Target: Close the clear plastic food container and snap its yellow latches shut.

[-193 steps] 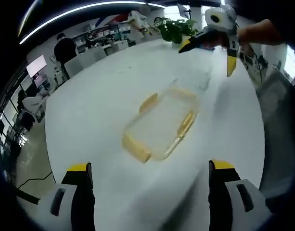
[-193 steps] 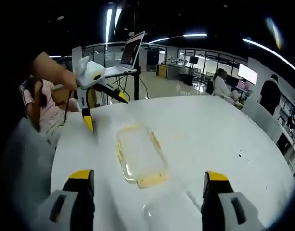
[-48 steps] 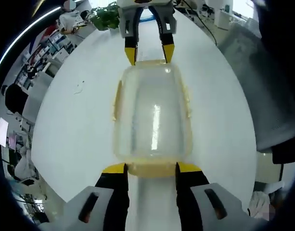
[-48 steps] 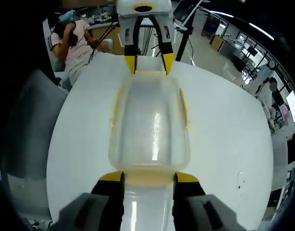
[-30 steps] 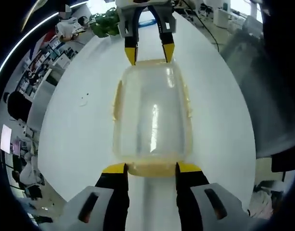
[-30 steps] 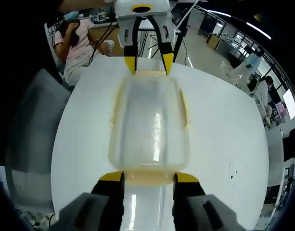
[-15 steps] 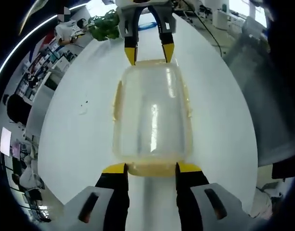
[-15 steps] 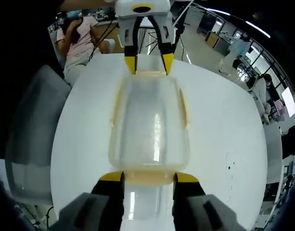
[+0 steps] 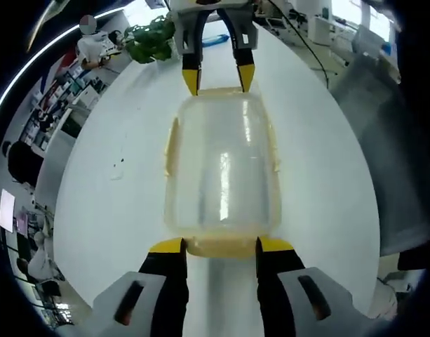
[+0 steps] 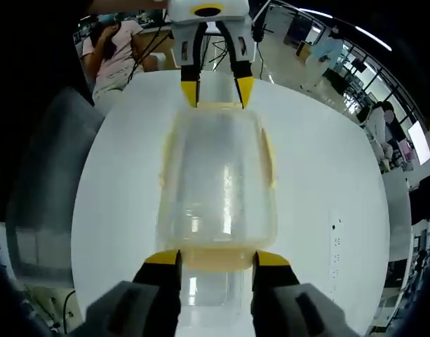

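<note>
The clear plastic food container (image 9: 222,168) (image 10: 218,175), lid on, stretches lengthwise between my two grippers over the white table (image 9: 109,140). Thin yellow side latches (image 9: 170,144) (image 10: 269,158) lie along its long edges. My left gripper (image 9: 222,246) is shut on the near yellow end latch (image 9: 222,248), a jaw at each side of it. My right gripper (image 9: 216,70) holds the far end in the left gripper view. In the right gripper view my right gripper (image 10: 216,258) is shut on its own end latch (image 10: 216,261), and the left gripper (image 10: 215,84) grips the opposite end.
A green plant (image 9: 148,43) stands at the table's far edge. A grey chair (image 9: 386,161) is beside the table, and another grey chair (image 10: 39,182) too. A seated person in pink (image 10: 113,45) is beyond the table. Small dark marks (image 10: 334,226) dot the tabletop.
The room and table behind the container have slid and turned in both views, so the cameras moved. The container keeps its place between the two grippers, which keep their hold.
</note>
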